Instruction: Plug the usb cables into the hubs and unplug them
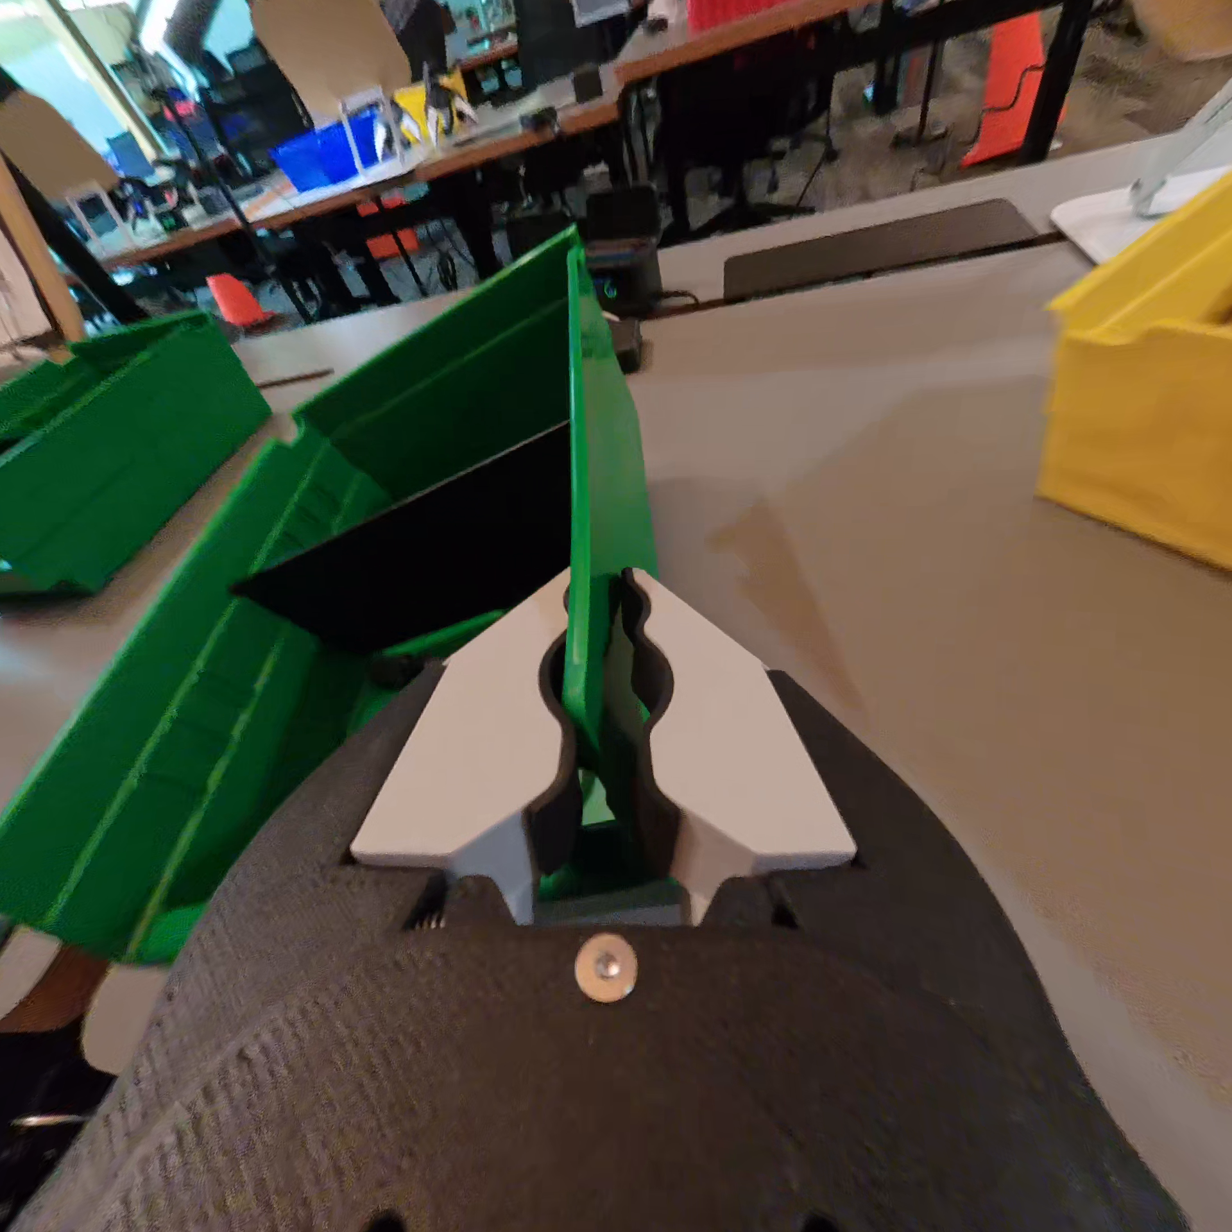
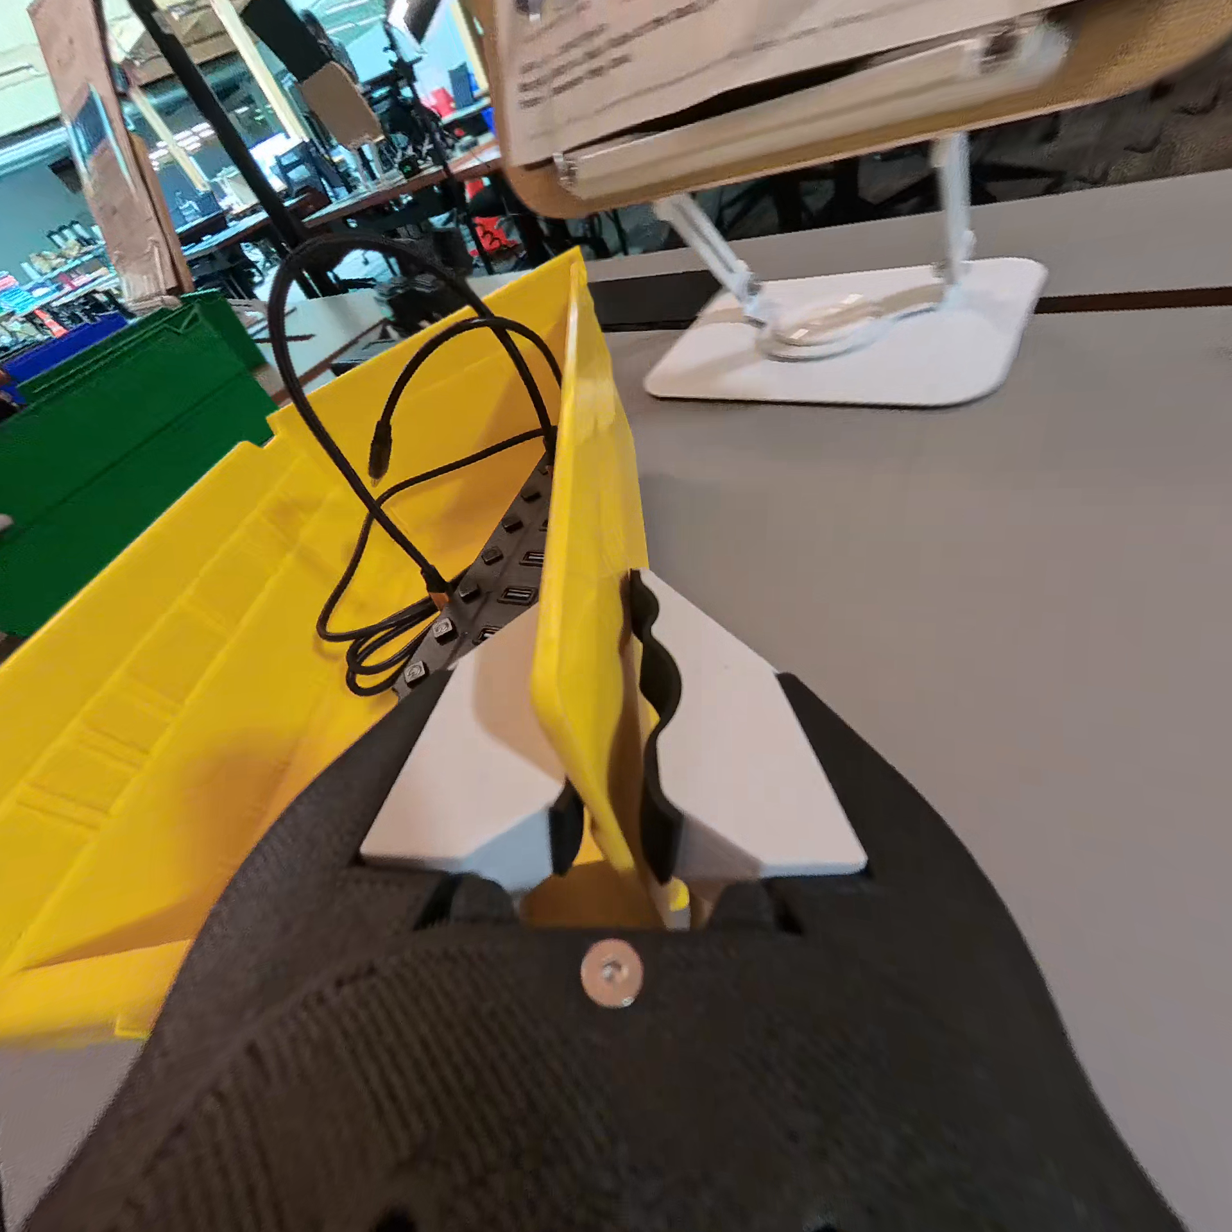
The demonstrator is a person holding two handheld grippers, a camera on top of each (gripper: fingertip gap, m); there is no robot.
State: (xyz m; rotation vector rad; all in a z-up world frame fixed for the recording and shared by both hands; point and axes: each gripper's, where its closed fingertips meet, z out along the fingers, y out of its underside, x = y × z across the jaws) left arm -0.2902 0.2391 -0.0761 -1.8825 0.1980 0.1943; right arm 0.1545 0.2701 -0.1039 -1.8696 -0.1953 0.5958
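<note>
My left gripper [image 1: 600, 590] is shut on the right wall of a green bin [image 1: 433, 373]. A flat black panel [image 1: 427, 553] lies slanted inside that bin; its face shows no detail. My right gripper [image 2: 587, 600] is shut on the right wall of a yellow bin [image 2: 200, 633]. Inside the yellow bin lies a long black USB hub [image 2: 507, 567] with several ports. A black cable [image 2: 313, 413] loops up above it. One plug [image 2: 437, 587] sits in the hub and a free plug [image 2: 379, 453] hangs in the air.
A second green bin [image 1: 120, 427] stands at the left of the grey table [image 1: 867, 533]; the yellow bin [image 1: 1147, 427] is at the right. A small black device [image 1: 620, 267] sits behind the green bin. A white stand [image 2: 847, 347] holding a board [image 2: 800, 80] stands behind the yellow bin.
</note>
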